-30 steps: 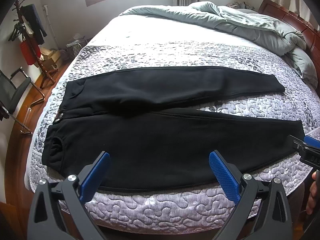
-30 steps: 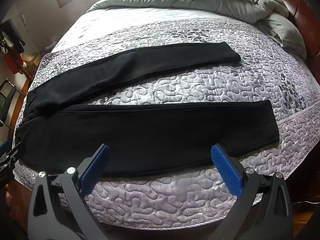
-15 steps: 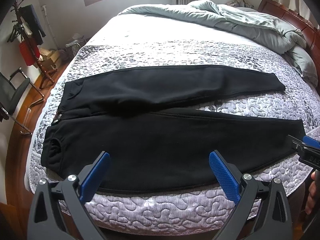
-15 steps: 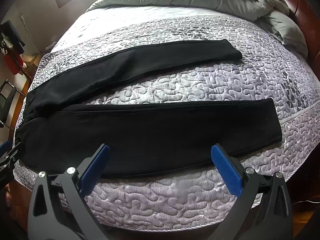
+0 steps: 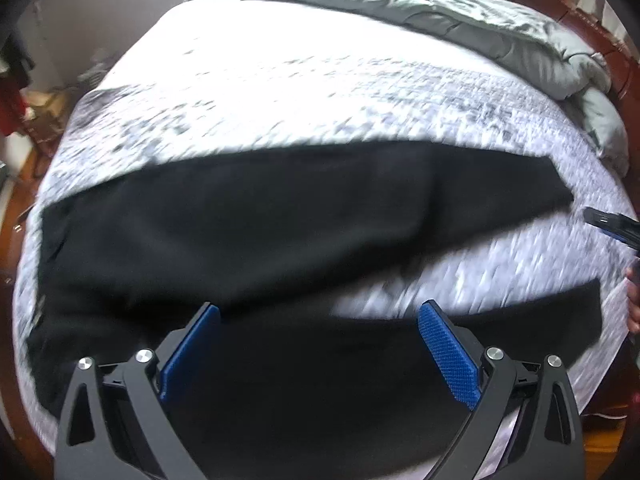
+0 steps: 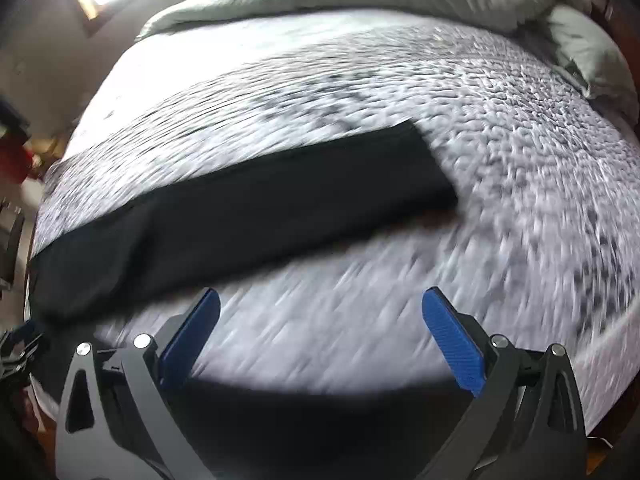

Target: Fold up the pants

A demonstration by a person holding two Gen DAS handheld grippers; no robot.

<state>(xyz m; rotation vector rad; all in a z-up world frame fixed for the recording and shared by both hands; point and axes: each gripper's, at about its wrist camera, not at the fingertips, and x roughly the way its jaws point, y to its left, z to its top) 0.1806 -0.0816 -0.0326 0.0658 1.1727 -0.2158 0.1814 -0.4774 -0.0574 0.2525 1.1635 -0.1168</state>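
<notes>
Both views now blur as the left gripper (image 5: pixel 318 354) and right gripper (image 6: pixel 320 338), jaws spread and empty, swing in over the black pants (image 5: pixel 248 232) lying flat on the bed (image 5: pixel 280 92), apparently approaching a first grasp.

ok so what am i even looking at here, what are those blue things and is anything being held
No robot here: a person holds a two-finger gripper in each hand, each with a fisheye camera looking along its fingers. The blue things are the finger pads. One picture is from the left gripper, the other from the right gripper. Black pants lie spread on a quilted bed, with a grey duvet at the far end. Both grippers are open and hold nothing. The pictures are blurred.
</notes>
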